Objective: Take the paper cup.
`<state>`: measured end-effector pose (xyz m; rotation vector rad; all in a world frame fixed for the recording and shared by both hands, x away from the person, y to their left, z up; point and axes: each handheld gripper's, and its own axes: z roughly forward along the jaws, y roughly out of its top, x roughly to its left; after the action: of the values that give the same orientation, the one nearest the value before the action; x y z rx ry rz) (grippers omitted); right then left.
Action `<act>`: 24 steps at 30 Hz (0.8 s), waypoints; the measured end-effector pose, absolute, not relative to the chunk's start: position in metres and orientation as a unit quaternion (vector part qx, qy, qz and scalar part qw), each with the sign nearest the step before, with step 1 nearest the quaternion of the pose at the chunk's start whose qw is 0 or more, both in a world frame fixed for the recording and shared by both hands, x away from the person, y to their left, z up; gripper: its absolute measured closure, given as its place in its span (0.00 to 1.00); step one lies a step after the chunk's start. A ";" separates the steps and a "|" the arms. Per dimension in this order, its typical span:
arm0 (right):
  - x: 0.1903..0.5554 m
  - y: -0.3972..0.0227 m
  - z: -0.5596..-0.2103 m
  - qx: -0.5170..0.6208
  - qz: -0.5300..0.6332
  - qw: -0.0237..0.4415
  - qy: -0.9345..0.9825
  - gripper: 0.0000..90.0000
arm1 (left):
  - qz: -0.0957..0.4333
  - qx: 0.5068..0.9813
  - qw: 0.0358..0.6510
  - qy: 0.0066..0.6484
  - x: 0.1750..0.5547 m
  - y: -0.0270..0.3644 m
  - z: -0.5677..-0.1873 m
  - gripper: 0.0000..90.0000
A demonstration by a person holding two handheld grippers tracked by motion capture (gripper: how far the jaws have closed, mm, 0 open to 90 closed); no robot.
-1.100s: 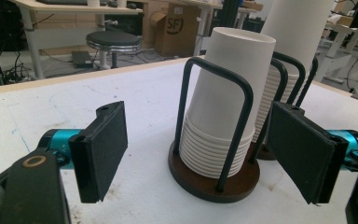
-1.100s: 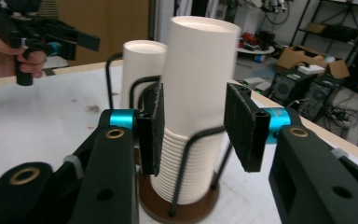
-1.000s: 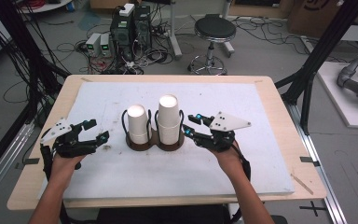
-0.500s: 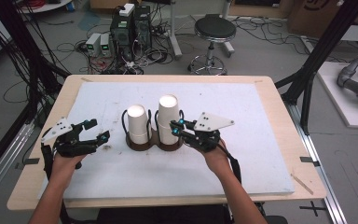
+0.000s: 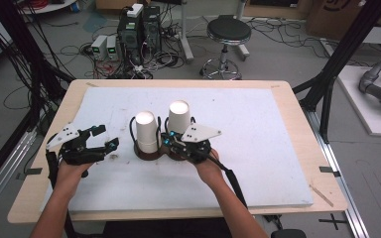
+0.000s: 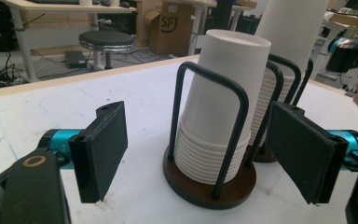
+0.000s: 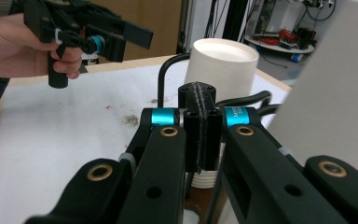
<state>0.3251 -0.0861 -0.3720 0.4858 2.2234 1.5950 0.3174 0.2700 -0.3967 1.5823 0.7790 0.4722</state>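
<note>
White cup stacks (image 5: 147, 131) sit btwn grippers: right fingers (image 7: 200, 122) just closed empty, left fingers (image 6: 101, 148) open.

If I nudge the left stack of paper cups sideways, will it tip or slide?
The left cup stack would probably stay put: black wire hoops flank it on a round wooden base. It likely is light, so holder and all may slide. The thin paper walls could dent.
</note>
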 end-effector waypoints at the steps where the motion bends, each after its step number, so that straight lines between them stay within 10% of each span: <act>1: 0.325 -0.082 -0.374 0.173 0.562 0.181 0.788 1.00 | 0.205 0.686 0.613 0.334 0.319 0.269 -0.394 0.23; 24: 0.331 -0.026 -0.422 0.256 0.508 0.155 0.808 1.00 | 0.186 0.732 0.598 0.270 0.365 0.204 -0.352 0.21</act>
<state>0.3307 -0.0256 -0.4222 0.7323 2.3131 1.4562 0.3651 0.2042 -0.3517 1.6975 0.6265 0.4327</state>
